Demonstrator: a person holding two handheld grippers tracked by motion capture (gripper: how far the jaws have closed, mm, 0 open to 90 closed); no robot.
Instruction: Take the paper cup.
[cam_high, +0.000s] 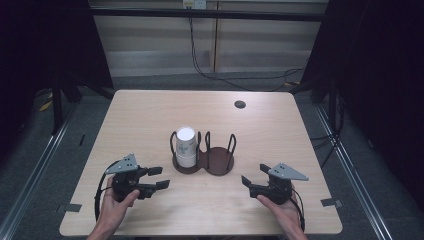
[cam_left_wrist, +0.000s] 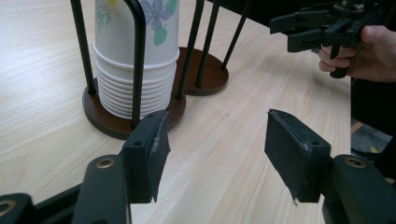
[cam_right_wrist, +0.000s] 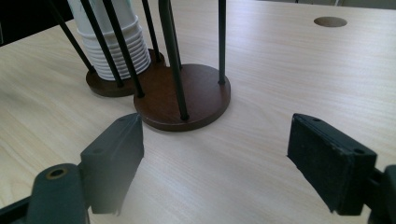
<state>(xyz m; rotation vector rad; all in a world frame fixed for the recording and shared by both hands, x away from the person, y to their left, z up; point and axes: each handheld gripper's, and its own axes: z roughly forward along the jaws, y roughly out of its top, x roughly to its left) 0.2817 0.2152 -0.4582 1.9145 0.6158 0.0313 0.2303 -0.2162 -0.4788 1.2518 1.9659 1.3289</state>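
Observation:
A stack of white paper cups (cam_high: 185, 146) with a flower print stands upside down in the left bay of a two-bay dark wooden holder (cam_high: 218, 162) with black wire loops; its right bay is empty. My left gripper (cam_high: 162, 177) rests low at the front left, open, jaws aimed at the holder. My right gripper (cam_high: 254, 174) sits at the front right, also open. In the left gripper view the open jaws (cam_left_wrist: 217, 144) frame bare table, with the cups (cam_left_wrist: 112, 60) beyond and the right gripper (cam_left_wrist: 282, 33) farther off. The right gripper's jaws (cam_right_wrist: 215, 154) face the empty bay (cam_right_wrist: 196, 93) and the cups (cam_right_wrist: 133, 51).
The light wooden table (cam_high: 150, 115) has a round cable hole (cam_high: 240, 104) at the back right. Dark curtains flank the table, cables run along the floor behind it, and tape marks sit at its front corners.

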